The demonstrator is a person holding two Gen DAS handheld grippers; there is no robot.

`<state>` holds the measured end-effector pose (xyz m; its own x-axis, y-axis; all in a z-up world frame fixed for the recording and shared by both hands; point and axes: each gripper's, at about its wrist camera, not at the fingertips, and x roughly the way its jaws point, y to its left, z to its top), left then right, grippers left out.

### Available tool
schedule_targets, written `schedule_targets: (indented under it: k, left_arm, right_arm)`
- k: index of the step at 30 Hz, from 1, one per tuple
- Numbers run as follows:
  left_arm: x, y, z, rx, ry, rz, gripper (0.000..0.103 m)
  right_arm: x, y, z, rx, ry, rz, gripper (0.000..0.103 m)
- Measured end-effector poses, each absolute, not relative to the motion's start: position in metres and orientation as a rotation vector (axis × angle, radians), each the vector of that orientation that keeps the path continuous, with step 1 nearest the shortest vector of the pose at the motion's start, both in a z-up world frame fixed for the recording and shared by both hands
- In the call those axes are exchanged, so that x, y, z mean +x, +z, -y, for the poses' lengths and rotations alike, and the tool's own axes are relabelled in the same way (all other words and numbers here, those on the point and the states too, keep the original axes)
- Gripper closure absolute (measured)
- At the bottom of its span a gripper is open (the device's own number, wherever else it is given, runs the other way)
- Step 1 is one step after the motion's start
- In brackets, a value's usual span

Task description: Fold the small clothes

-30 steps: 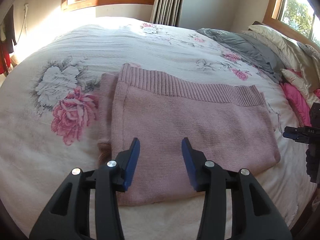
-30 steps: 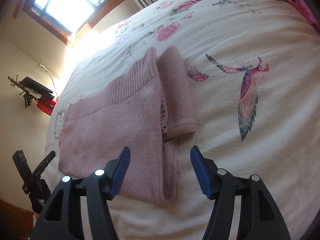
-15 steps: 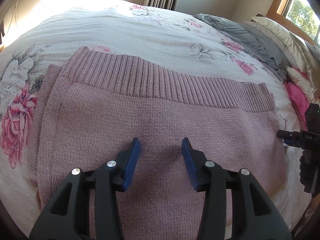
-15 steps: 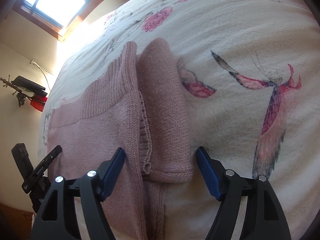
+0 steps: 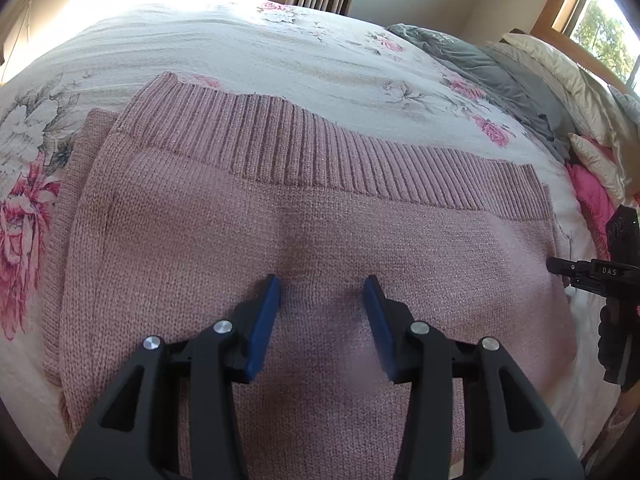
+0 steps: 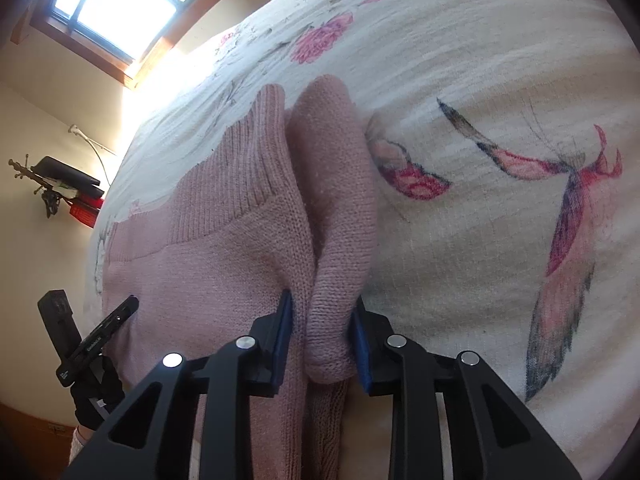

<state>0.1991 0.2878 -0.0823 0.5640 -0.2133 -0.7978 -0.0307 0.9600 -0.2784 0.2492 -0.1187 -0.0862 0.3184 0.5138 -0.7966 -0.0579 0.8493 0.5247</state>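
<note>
A pink knitted sweater (image 5: 320, 216) lies folded flat on the flowered bedspread (image 5: 280, 52), ribbed hem toward the far side. My left gripper (image 5: 320, 292) is open, low over the sweater's middle, with only flat knit between its blue pads. In the right wrist view the sweater (image 6: 208, 264) has its folded sleeve (image 6: 340, 208) lying along its right edge. My right gripper (image 6: 322, 312) has closed onto the near end of that sleeve, both pads touching the fabric. The right gripper's tip (image 5: 592, 272) shows at the sweater's right edge, and the left gripper (image 6: 100, 336) at the lower left.
A grey blanket (image 5: 480, 64), cream pillows (image 5: 560, 76) and a bright pink cloth (image 5: 592, 196) pile up at the bed's right. Bedspread with a butterfly print (image 6: 560, 200) lies open right of the sleeve. A dark rack (image 6: 60, 184) hangs on the wall beyond the bed's edge.
Both grippers have come down and forward onto the sweater. The right gripper's fingers have narrowed around the sleeve end. The left gripper's gap is unchanged.
</note>
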Motion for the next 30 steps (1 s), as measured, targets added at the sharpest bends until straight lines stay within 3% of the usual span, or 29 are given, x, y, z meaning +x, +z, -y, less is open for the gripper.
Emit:
schedule_targets:
  k: [10, 17, 24, 30]
  left_arm:
    - [0.199, -0.083, -0.286, -0.263, -0.114, -0.967, 0.059]
    - [0.179, -0.066, -0.316, -0.378, -0.121, -0.952, 0.058]
    - [0.164, -0.051, -0.347, -0.411, -0.11, -0.912, 0.058]
    - [0.159, -0.046, -0.361, -0.443, -0.109, -0.897, 0.058]
  right_arm:
    - [0.248, -0.092, 0.125, 0.502, 0.358, -1.203, 0.077]
    - [0.244, -0.041, 0.102, 0.462, 0.392, -1.149, 0.083]
    - [0.246, 0.012, 0.015, 0.277, 0.519, -1.121, 0.087]
    - [0.234, 0.006, -0.071, 0.089, 0.614, -1.166, 0.091]
